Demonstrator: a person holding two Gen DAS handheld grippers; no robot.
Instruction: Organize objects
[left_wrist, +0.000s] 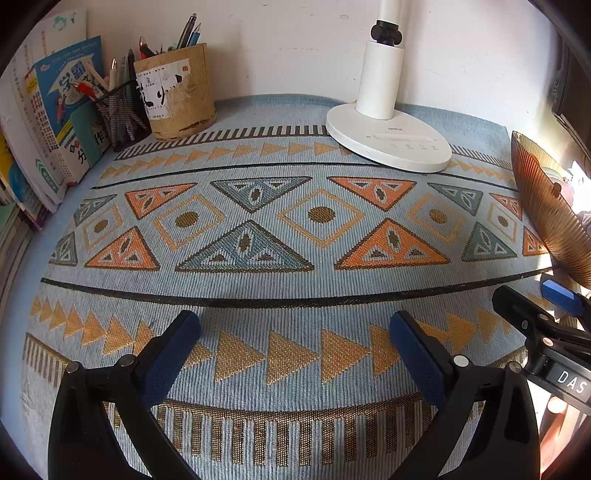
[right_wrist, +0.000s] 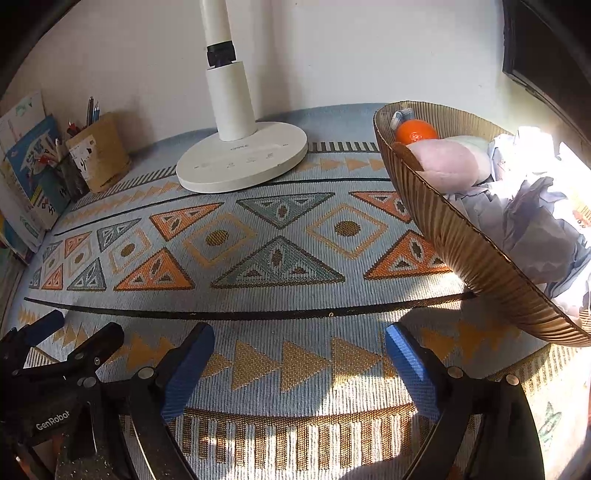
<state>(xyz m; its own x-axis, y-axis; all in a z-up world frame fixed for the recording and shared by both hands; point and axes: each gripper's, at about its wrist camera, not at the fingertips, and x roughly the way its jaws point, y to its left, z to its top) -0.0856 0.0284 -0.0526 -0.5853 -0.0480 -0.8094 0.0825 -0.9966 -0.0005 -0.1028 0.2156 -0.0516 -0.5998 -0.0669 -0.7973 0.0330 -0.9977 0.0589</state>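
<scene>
Near: left gripper (left_wrist: 293, 334) and right gripper (right_wrist: 299, 345), both spread wide with nothing between the pads, over a patterned woven mat (right_wrist: 258, 295). Right: ribbed amber bowl (right_wrist: 461, 251) holding an orange (right_wrist: 415, 132), pink plush (right_wrist: 450, 158) and crumpled paper (right_wrist: 532, 221). Far: white lamp base (right_wrist: 242, 162); far left, bamboo pen holder (left_wrist: 181, 92), mesh pen cup (left_wrist: 122, 114), books (left_wrist: 55, 110).

Both wrist views tilt down, near cloth (left_wrist: 288, 295); share lamp (left_wrist: 388, 136).

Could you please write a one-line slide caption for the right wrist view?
Open right gripper over patterned cloth, beside a ribbed bowl holding an orange, with a white lamp base behind.
</scene>
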